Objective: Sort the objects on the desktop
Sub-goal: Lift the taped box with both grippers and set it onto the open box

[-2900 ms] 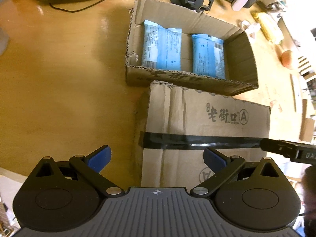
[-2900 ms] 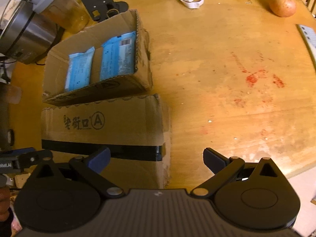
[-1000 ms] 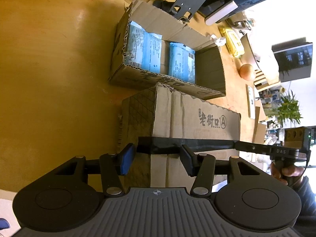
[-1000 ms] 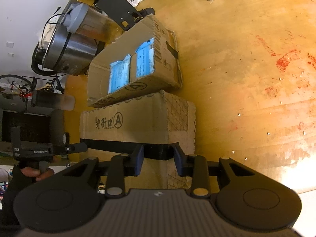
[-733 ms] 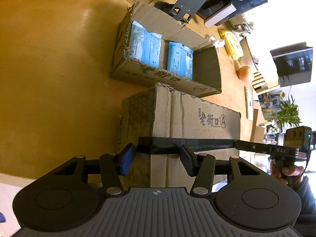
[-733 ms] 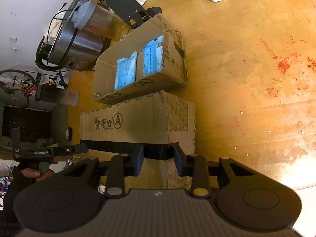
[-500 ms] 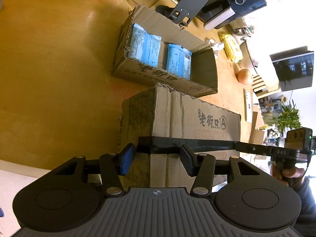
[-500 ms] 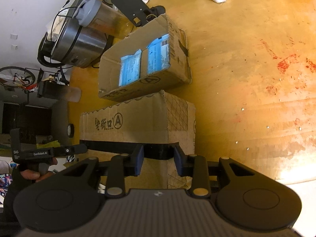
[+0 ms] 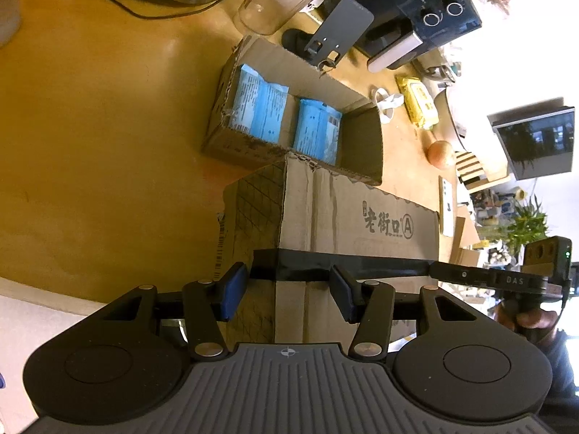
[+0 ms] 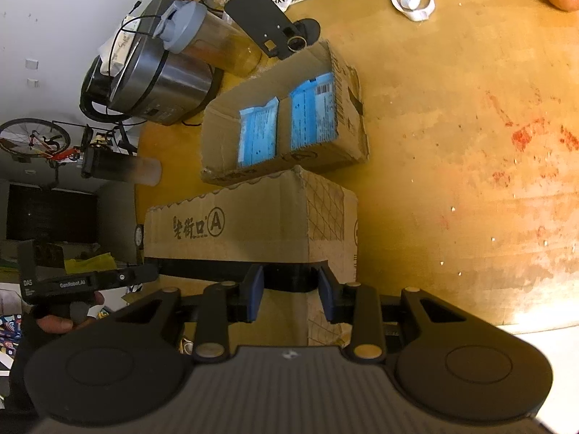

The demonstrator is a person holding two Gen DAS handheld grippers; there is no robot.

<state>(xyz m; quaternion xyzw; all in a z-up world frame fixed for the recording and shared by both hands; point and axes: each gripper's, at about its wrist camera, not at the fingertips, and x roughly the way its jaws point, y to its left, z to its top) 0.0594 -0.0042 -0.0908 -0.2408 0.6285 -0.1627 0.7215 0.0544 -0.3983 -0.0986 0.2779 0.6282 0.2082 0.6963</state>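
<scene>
You had lifted the taped carton [image 9: 358, 224] off the table [image 9: 90, 137], left gripper [image 9: 287, 289] and right gripper [image 10: 289, 296] each clamped on an end corner; beyond it sat the open box [image 9: 358, 144] with blue packets [image 9: 260, 112].

The closed box [image 9: 358, 217] is brown cardboard with a black tape band, black printed characters and a lattice print on its end. Behind it, the open box [image 9: 307, 68] holds two light-blue packets [image 9: 258, 108]. The worktop [image 10: 470, 108] is amber wood with red stains.
</scene>
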